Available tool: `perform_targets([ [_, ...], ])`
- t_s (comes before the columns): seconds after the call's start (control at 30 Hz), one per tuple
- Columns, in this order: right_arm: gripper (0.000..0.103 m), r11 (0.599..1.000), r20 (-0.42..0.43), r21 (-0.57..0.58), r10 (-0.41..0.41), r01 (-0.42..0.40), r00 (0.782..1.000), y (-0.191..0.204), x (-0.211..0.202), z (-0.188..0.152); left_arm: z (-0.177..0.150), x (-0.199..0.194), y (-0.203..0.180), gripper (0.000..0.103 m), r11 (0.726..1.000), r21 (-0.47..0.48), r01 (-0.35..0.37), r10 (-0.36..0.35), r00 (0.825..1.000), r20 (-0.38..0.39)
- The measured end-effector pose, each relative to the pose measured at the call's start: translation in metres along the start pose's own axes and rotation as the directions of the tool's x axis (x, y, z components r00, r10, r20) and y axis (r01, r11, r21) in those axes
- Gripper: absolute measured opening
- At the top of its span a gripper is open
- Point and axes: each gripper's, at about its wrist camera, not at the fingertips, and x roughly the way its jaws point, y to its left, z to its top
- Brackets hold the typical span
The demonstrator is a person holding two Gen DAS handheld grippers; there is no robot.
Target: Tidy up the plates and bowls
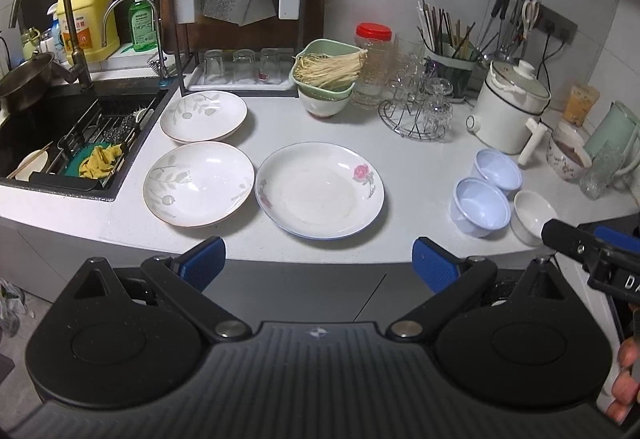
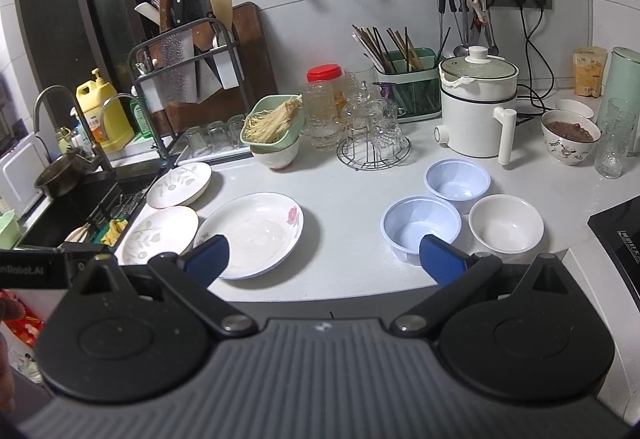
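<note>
Plates (image 1: 320, 191) lie side by side on the worktop (image 1: 420, 167), bowls (image 2: 420, 225) clustered to their right. My left tongs (image 1: 319, 261) and right tongs (image 2: 324, 259) hang spread, holding nothing. Glazed rims could slip from a shallow pinch and chip.

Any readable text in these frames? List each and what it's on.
"nRobot.AI", start cut off: left gripper body, right wrist view.
"DA", cut off: right gripper body, left wrist view.
Yellow detergent jug, green soap bottle, stovetop, snack packet: print too blurred.
</note>
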Motion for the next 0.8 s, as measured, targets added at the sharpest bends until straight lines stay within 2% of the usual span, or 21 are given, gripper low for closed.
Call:
perform_targets([
  [0.13,0.103,1.0,0.006,-0.005,0.012,-0.012,1.0,0.0,-0.001,0.002,0.003,-0.004,0.0,0.101,1.0,-0.001,-0.021,0.021,1.0,0.022],
  [0.37,0.103,1.0,-0.004,0.001,0.013,-0.013,1.0,-0.002,0.001,0.002,0.002,0.001,0.004,0.101,0.999,-0.046,-0.03,0.029,0.999,-0.014],
  [0.8,0.103,1.0,-0.017,0.006,0.011,-0.011,1.0,-0.001,0.003,0.0,0.0,0.002,0.014,0.101,0.995,-0.081,-0.059,0.058,0.998,-0.021],
])
